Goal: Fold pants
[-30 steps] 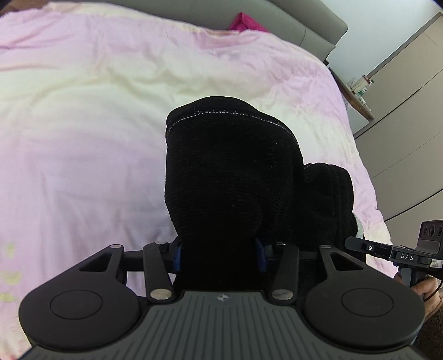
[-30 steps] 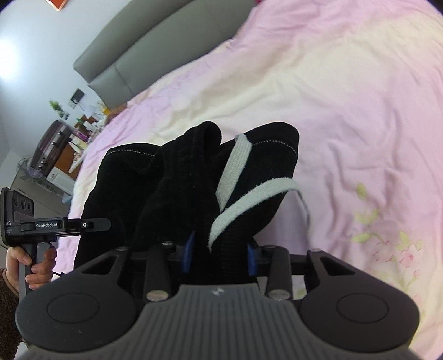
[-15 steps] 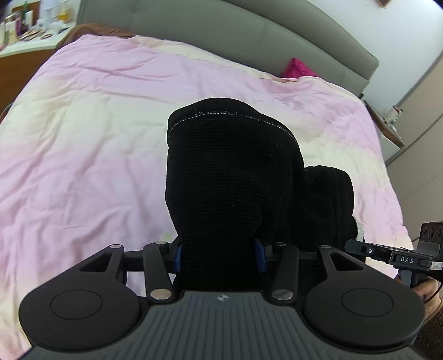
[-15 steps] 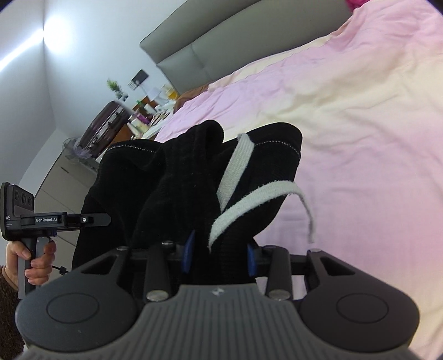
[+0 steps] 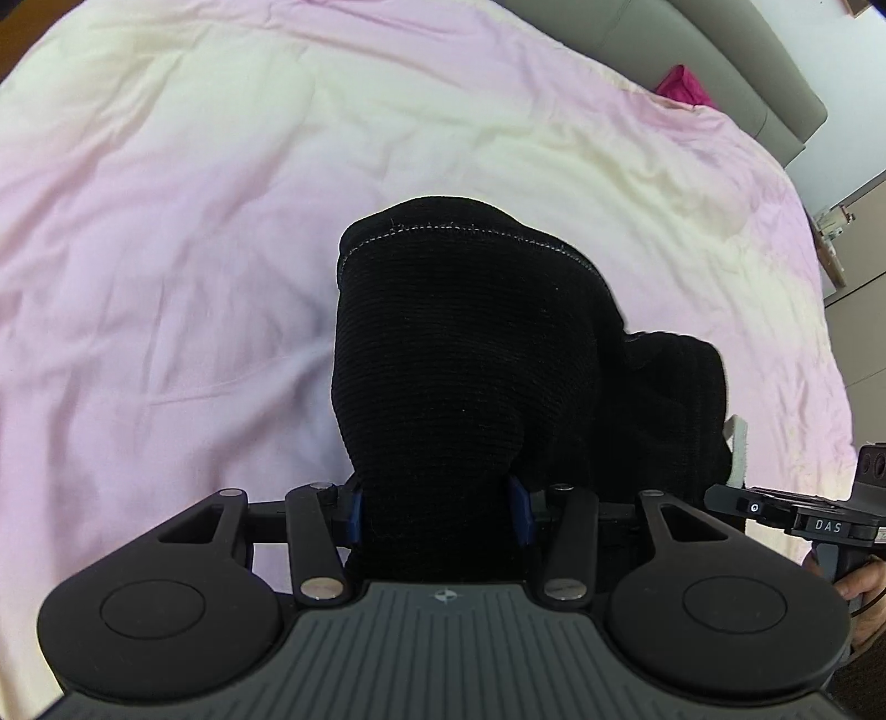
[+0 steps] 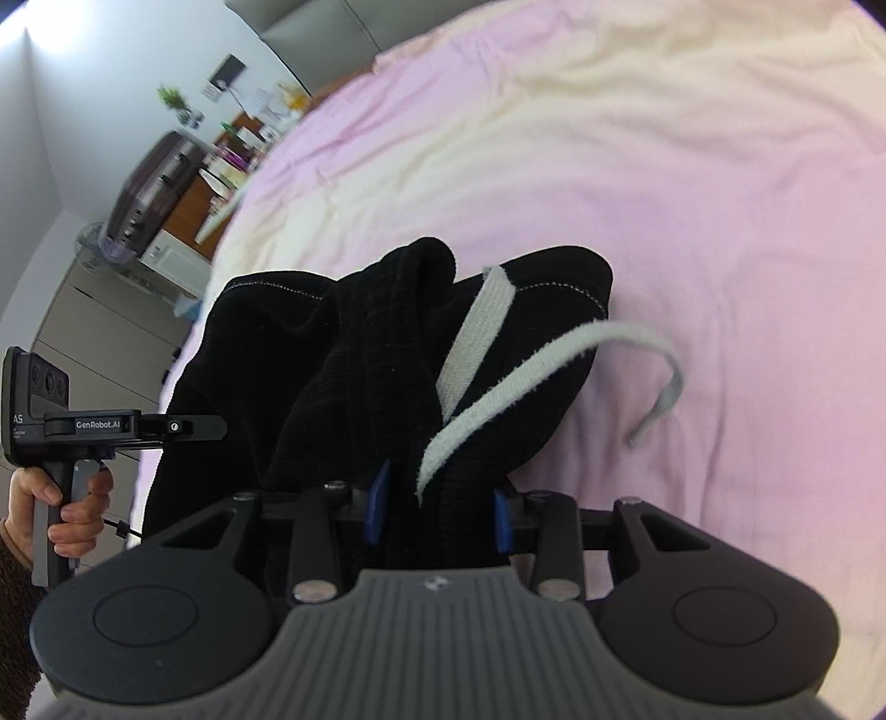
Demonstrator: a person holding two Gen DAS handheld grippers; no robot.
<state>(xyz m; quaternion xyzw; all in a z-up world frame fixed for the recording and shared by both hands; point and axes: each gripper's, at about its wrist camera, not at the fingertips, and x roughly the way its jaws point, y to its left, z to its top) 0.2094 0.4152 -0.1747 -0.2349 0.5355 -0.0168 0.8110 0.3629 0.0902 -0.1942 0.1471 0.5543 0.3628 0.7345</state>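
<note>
The black ribbed pants hang bunched above the pink bed cover, held by both grippers side by side. My left gripper is shut on a thick fold of them; the blue pads press on the cloth at both sides. In the right wrist view my right gripper is shut on the waist part of the pants, where a white drawstring lies across the cloth and one end curls off to the right. The fingertips of both grippers are hidden in the fabric.
The pink and cream bed cover fills most of both views. A grey headboard with a magenta item stands at the far end. A cluttered brown desk and grey cabinets stand left of the bed. A hand grips the left handle.
Both grippers have swung across the bed and sunk a little, carrying the pants. The headboard has slid toward the frame edges. The grips look unchanged; the loose drawstring end swings out to the right.
</note>
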